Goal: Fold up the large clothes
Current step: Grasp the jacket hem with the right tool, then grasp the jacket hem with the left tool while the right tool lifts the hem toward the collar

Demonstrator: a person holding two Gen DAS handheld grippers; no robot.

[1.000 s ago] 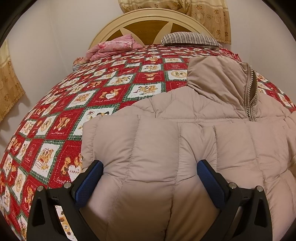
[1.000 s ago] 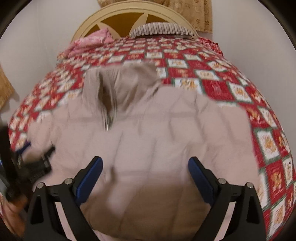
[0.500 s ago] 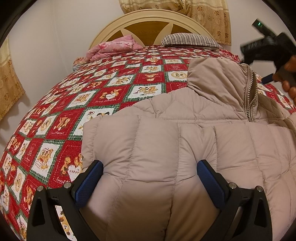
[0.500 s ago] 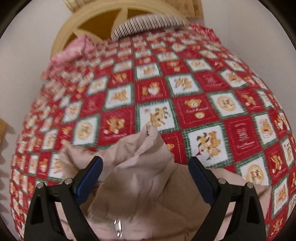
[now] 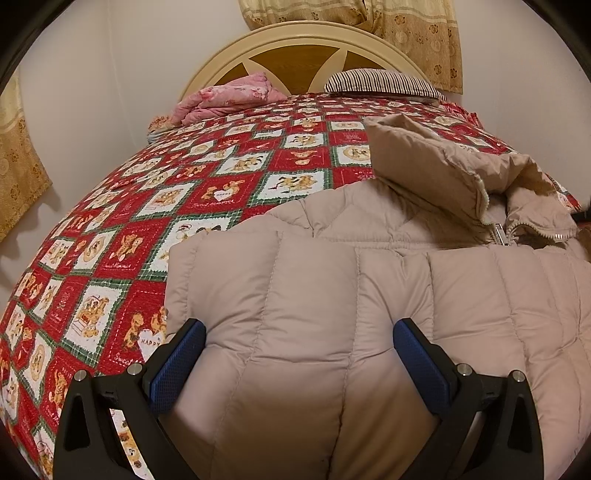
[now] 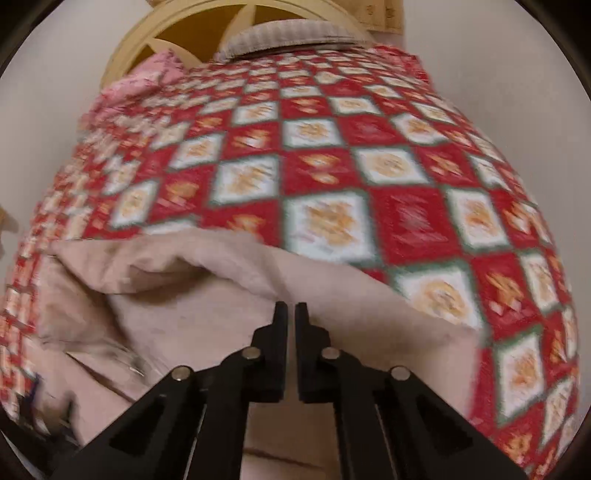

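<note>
A beige quilted down jacket [image 5: 314, 295] lies spread on the bed, zipper [image 5: 498, 232] up. Its tall collar [image 5: 424, 166] is crumpled and drawn toward the right. My left gripper [image 5: 299, 365] hangs open over the jacket's near left part, its blue pads [image 5: 177, 365] well apart and pressing on nothing. In the blurred right wrist view the jacket [image 6: 184, 314] fills the lower left. My right gripper [image 6: 290, 308] is shut there, its tips pinched into the collar fold [image 6: 240, 273].
A red, white and green patchwork bedspread [image 5: 184, 206] covers the whole bed. At the far end a folded pink blanket [image 5: 229, 96] and a striped pillow [image 5: 380, 79] lie against a cream headboard [image 5: 295, 37]. Gold curtains [image 5: 406, 29] hang behind.
The right gripper swept from the jacket's body up to the collar and shut its wide-open jaws there. The collar went from lying flat to bunched and pulled right. The left gripper stayed put.
</note>
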